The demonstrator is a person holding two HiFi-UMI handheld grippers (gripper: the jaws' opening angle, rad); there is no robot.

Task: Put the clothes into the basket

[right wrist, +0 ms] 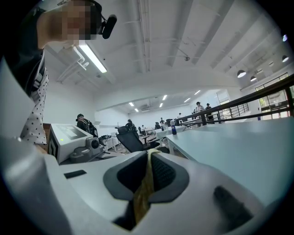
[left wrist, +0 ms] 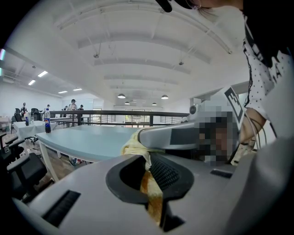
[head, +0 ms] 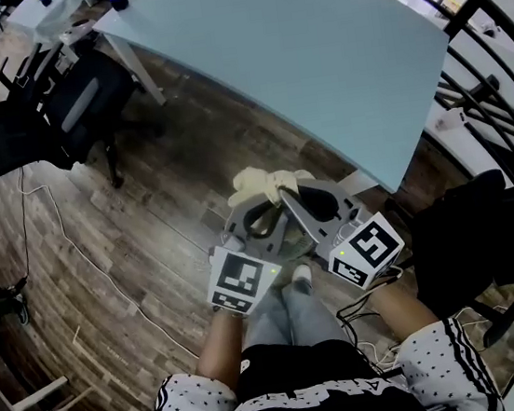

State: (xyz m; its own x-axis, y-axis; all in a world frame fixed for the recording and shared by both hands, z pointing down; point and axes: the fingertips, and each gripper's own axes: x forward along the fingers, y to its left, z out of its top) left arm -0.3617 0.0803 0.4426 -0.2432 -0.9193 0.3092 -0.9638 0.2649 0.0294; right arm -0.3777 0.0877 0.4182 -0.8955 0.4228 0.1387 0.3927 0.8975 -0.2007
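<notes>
Pinching a pale yellow cloth (head: 256, 185) from both ends, the person holds it in the air over the wooden floor (head: 147, 224), just short of the near edge of the light blue table (head: 312, 52).

At the left, the left gripper (head: 250, 212) has its jaws nearly together. Its own view shows a thin strip of the yellow fabric clamped between the pads, with the rest bunched up beyond the tips. In the middle, the bulk of the cloth sits as a soft clump between the two sets of tips. At the right, the right gripper (head: 296, 202) is likewise closed narrow on a fold of the same fabric, which runs down through its jaws.

No basket shows in any view, so the carry seems to be the step in hand. To do it well, both grips should hold firm and the two hands should travel together, so the cloth neither stretches nor slips free. It should be let go only once it is plainly over the basket.

The clump's long axis appears to run across the head view from one gripper to the other, roughly level. It is too crumpled to point clearly either way.
</notes>
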